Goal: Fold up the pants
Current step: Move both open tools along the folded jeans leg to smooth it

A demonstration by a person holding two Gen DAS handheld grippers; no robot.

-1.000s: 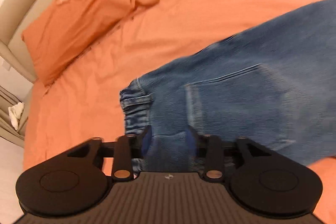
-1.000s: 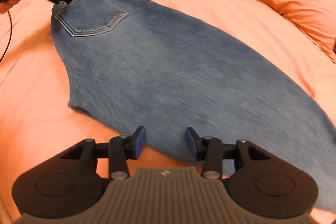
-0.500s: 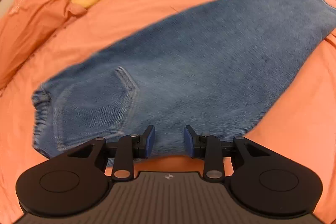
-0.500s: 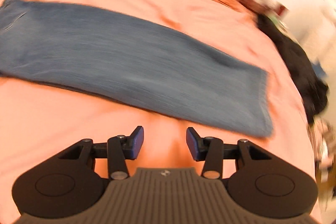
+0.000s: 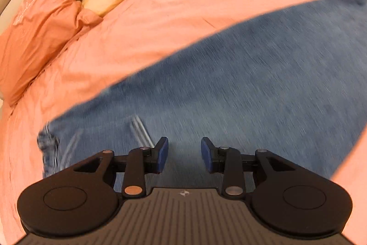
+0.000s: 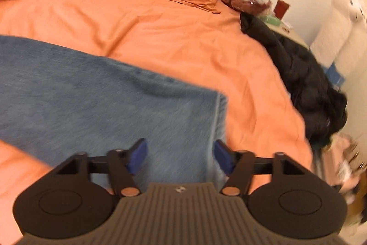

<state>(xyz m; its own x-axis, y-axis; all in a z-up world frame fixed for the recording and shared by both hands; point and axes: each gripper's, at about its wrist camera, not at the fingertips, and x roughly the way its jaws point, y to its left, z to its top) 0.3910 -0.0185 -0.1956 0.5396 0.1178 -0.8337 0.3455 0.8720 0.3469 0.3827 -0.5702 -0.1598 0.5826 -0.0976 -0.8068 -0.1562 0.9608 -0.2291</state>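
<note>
I had both grippers tilted down over the jeans spread flat on the bed. The left gripper stood parted and empty above denim beside the back pocket. The right gripper, which had just been widening, gaped empty over the leg's hem.

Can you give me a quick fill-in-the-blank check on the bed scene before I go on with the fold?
1. The jeans lie flat on an ____ duvet.
2. The right gripper hangs over the ____ end of the jeans, jaws open, just widened, with nothing pinched.
3. In the left wrist view, the left gripper is open, with a back ____ of the jeans near its left finger.
4. At the bed's right edge lies a ____ garment.

Missing words: orange; hem; pocket; black
</note>
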